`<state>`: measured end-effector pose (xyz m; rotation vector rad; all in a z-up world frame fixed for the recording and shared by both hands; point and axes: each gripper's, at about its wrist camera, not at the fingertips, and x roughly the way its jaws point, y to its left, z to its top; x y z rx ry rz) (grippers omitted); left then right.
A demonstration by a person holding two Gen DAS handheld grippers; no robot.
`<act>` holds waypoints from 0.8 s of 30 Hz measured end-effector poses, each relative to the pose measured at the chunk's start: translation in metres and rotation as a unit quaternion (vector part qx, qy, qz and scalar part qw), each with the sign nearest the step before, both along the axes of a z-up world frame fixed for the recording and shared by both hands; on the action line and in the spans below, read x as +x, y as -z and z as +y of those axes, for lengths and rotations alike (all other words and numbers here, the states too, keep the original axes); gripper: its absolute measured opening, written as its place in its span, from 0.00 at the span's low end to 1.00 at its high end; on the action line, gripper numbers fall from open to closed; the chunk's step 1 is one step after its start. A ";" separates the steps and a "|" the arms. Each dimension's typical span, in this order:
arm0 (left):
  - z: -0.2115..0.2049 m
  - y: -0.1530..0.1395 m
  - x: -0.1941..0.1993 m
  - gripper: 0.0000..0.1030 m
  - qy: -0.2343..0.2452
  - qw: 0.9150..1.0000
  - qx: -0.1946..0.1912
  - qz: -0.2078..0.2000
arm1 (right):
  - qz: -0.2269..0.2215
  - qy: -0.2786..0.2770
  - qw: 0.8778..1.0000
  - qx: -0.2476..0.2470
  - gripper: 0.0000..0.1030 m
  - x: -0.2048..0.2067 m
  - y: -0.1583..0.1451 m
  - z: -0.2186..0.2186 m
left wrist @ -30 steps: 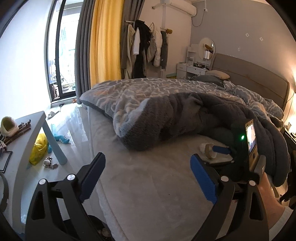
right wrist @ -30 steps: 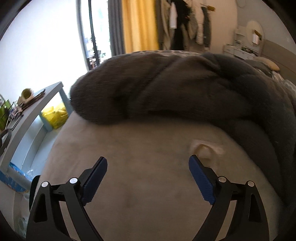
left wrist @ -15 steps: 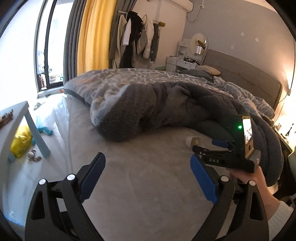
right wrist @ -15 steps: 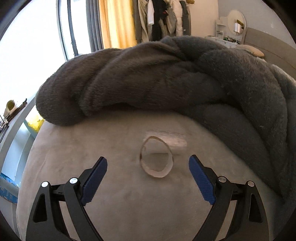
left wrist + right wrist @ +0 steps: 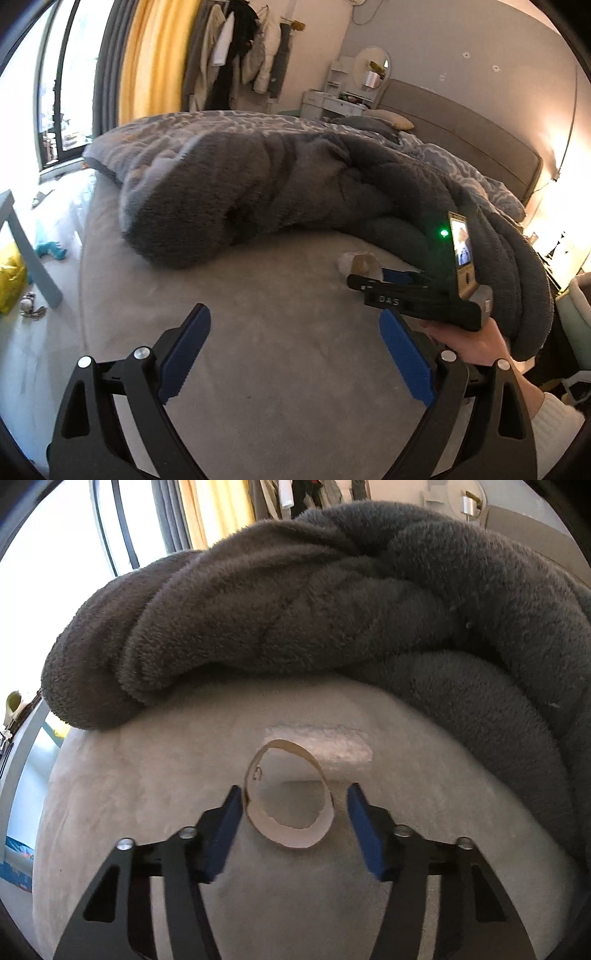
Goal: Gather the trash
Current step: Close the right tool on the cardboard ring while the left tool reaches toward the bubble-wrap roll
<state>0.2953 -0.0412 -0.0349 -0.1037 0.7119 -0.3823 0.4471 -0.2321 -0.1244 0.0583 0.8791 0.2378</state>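
Note:
A cardboard tissue roll (image 5: 291, 840) with a strip of white paper behind it lies on the beige bed sheet (image 5: 129, 775), its hollow end facing the right wrist camera. My right gripper (image 5: 293, 790) straddles the roll and its jaws are closing. The left pad (image 5: 231, 812) is at the roll's edge, and a narrow gap still shows at the right pad. In the left wrist view, the roll (image 5: 364, 264) sits just past the right gripper (image 5: 373, 277), which a hand (image 5: 465, 339) holds. My left gripper (image 5: 293, 314) hangs open over bare sheet with nothing between its fingers.
A thick grey fleece blanket (image 5: 240, 192) is heaped right behind the roll and curls round its right side. Off the bed's left edge, the floor holds a yellow bag (image 5: 9, 280), a blue toy (image 5: 51, 251) and a grey table leg (image 5: 29, 254).
The right gripper came down and forward until the roll sat between its fingers, and its jaws narrowed from wide open. The left gripper moved forward and lower over the bed, still open.

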 end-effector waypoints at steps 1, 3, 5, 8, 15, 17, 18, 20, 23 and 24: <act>-0.002 0.002 0.003 0.92 0.004 1.000 -0.001 0.003 | 0.001 0.001 1.000 0.005 0.48 0.001 0.001 -0.002; -0.008 0.006 0.008 0.92 0.010 1.000 -0.002 0.006 | 0.001 0.002 1.000 0.015 0.43 -0.001 -0.001 -0.006; -0.012 0.009 0.014 0.92 0.011 1.000 -0.005 0.008 | -0.003 0.003 1.000 0.024 0.43 -0.002 -0.004 -0.012; -0.017 0.010 0.024 0.92 0.011 1.000 -0.023 0.011 | -0.005 0.007 0.999 0.045 0.43 -0.006 -0.011 -0.022; -0.048 0.007 0.048 0.92 0.003 1.000 0.003 0.006 | -0.001 0.025 0.999 0.022 0.43 -0.019 -0.019 -0.055; -0.059 0.008 0.056 0.92 0.005 1.000 0.000 0.012 | 0.002 0.026 0.999 0.026 0.43 -0.021 -0.016 -0.063; -0.064 0.009 0.059 0.92 0.006 1.000 -0.003 0.015 | 0.004 0.027 0.999 0.029 0.43 -0.023 -0.014 -0.070; -0.079 0.014 0.066 0.92 0.004 1.000 0.004 0.020 | 0.007 0.027 0.999 0.034 0.43 -0.027 -0.013 -0.080; -0.103 0.020 0.073 0.92 -0.001 1.000 0.026 0.015 | 0.005 0.029 0.999 0.030 0.43 -0.037 -0.016 -0.091; -0.108 0.022 0.076 0.92 -0.004 1.000 0.025 0.017 | 0.004 0.029 0.999 0.033 0.43 -0.042 -0.018 -0.092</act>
